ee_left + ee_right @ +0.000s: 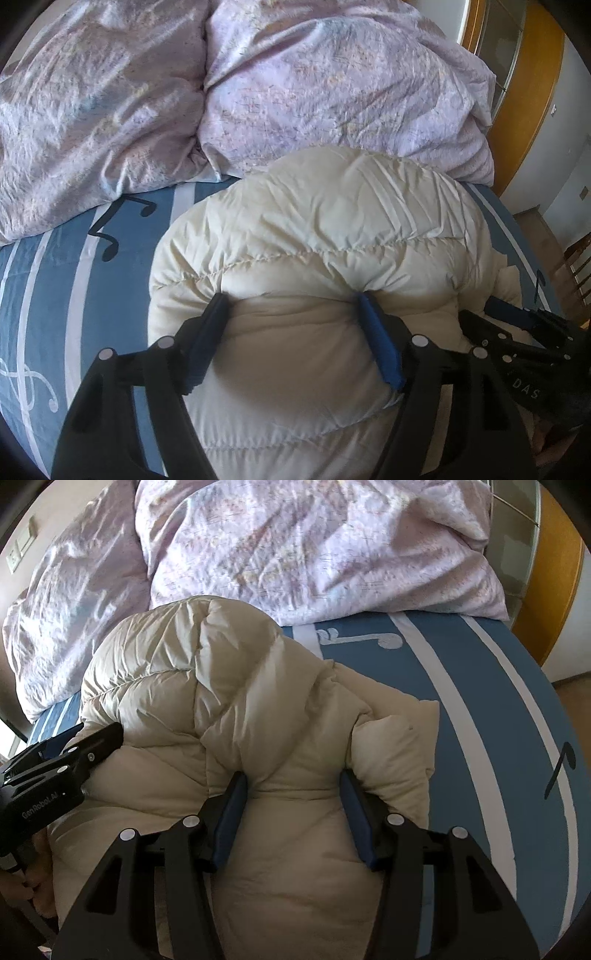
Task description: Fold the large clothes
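Cream quilted down fills the near part of both views: one puffy jacket, lying bunched on the bed. I carry two tools, each with two blue-padded fingers.

My left tool points steeply down onto the jacket. A fat roll of padding swells up between its spread fingers, and both pads dig into the fabric, which puckers at their tips, so this tool grips the jacket across a wide fold. My right tool does the same closer to the jacket's right edge: a gathered ridge of cloth sits between its pads, pressed on either side. The two tools are side by side on the same garment, each seeing the other at the edge of its own view.

Below the tools the jacket runs out of frame, so I cannot tell which end of it I hold, and neither sleeve nor collar can be picked out among the folds. A hand at the lower left of the right view is too dark and cut off to read.

Under and around the jacket is one blue bed sheet with white stripes and music notes. Beyond it lie two crumpled lilac cushions of bedding, one on the left and one on the right, touching the jacket's far edge.
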Demonstrator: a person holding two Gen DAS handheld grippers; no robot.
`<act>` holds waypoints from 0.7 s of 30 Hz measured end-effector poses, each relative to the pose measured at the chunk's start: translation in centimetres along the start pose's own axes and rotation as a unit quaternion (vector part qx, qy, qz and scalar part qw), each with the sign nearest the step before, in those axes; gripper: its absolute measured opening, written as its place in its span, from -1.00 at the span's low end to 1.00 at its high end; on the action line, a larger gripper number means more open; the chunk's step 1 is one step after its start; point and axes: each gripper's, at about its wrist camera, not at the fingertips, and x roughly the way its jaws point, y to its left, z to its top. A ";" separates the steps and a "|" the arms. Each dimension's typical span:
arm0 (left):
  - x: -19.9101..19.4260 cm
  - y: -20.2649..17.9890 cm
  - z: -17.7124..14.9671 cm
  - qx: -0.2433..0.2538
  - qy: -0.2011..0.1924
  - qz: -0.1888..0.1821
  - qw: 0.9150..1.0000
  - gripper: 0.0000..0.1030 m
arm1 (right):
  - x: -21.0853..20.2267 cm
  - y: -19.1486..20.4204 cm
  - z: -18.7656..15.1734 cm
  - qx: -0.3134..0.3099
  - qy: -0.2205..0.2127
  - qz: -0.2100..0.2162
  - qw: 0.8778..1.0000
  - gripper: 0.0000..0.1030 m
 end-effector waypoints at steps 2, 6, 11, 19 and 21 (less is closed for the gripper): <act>0.3 -0.1 0.0 0.003 -0.002 0.000 1.000 0.43 | 0.2 -0.2 -0.2 0.004 -0.007 0.002 1.000 0.05; 1.0 -0.2 -0.3 0.011 -0.011 0.001 1.000 0.47 | 0.5 0.1 -0.7 0.006 -0.025 -0.003 1.000 0.05; 1.8 0.1 -0.8 0.010 -0.022 0.004 1.000 0.57 | 0.8 0.5 -1.3 0.002 -0.049 -0.012 0.999 0.06; 2.5 0.1 -1.3 0.007 -0.034 0.016 0.999 0.69 | 0.9 0.8 -1.7 -0.006 -0.066 -0.024 0.997 0.07; 2.5 0.2 -1.3 0.006 -0.036 0.017 0.999 0.71 | 1.0 0.8 -1.7 -0.007 -0.071 -0.025 0.997 0.07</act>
